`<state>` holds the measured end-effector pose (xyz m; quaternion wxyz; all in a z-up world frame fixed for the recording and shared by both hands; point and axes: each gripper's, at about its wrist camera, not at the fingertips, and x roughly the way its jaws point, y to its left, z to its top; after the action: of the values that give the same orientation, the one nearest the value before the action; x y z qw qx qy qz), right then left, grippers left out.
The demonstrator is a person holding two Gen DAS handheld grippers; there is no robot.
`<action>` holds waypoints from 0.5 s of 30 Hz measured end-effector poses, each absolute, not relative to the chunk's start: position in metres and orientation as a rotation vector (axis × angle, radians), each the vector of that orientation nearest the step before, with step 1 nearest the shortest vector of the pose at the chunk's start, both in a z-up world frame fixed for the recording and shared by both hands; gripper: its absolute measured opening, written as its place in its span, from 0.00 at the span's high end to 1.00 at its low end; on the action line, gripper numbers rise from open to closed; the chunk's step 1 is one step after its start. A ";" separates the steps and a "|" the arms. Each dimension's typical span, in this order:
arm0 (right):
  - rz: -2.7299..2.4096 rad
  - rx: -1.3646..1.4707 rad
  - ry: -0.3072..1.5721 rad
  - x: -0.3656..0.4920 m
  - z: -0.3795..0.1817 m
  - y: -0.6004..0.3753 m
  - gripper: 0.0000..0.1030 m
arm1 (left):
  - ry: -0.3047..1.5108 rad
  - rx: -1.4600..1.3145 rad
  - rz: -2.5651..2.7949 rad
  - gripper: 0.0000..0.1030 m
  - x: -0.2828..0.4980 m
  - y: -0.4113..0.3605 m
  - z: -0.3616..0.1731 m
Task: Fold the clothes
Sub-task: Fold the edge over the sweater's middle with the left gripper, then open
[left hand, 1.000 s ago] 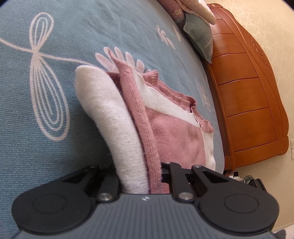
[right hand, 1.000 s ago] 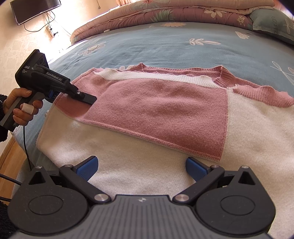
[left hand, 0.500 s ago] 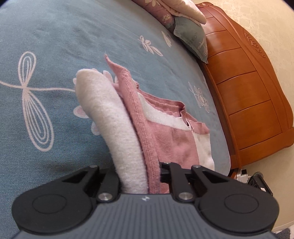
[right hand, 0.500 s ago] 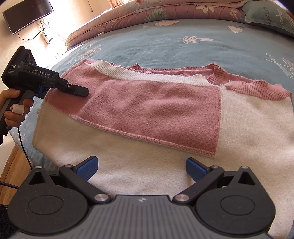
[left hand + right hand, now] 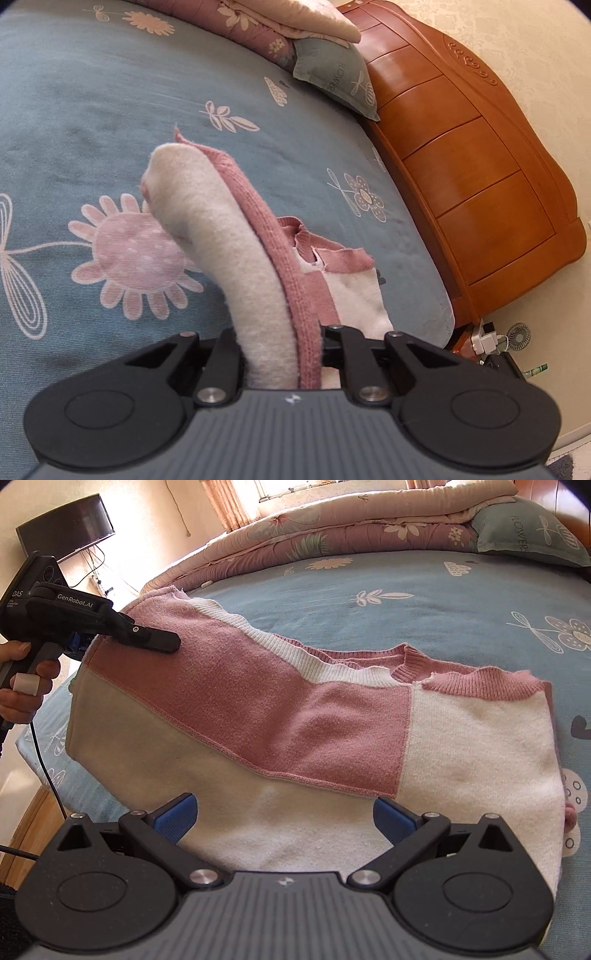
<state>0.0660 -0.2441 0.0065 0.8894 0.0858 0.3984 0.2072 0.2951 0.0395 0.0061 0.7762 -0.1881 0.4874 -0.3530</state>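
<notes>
Left tool (image 5: 162, 642): jaws clamped tight on the sweater (image 5: 258, 709), pinching 2 layers at its edge, white fleece on 1 side and pink ribbed trim on the other. In the left wrist view the fabric runs straight out from between the jaws, so the bite looks deep. A hand (image 5: 26, 686) grips the handle.

Right tool (image 5: 284, 816): jaws wide apart, blue pads (image 5: 177, 812) over the near white hem, nothing between them. Can't tell if the pads touch the knit or just hover above it.

Sweater: pink and white, spread on the blue floral bed (image 5: 424, 602) directly ahead of the right tool. The end held by the left tool is raised off the bed and sags back toward the flat part; the collar sits ahead and to the right of the right tool. Folded quilt (image 5: 332, 535) and pillow (image 5: 524, 531) lie well beyond it, headboard (image 5: 480, 177) further still.

Risks, my read:
- Only 1 corner is held, so the lifted end could swing or twist and the fold would land crooked.
- Near hem isn't pinned. Carrying the lifted end across could drag the whole sweater over the bed instead of creasing it.
- Knit is thick and soft; 1 of the 2 pinched layers could slip out under tension.
- Closing the right tool now would likely bunch the hem.
</notes>
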 end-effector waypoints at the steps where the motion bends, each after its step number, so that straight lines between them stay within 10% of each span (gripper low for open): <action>1: 0.426 0.185 0.821 0.064 0.007 -0.248 0.00 | 1.054 -0.401 -0.768 0.88 0.294 0.035 0.010; 15: 0.333 0.283 0.758 0.038 0.010 -0.299 0.00 | 1.118 -0.397 -0.697 0.88 0.294 -0.038 0.031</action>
<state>0.0381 -0.2987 0.0097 0.9059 0.1368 0.3669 0.1612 0.2940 -0.0381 0.0311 0.7726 -0.1834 0.5159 -0.3215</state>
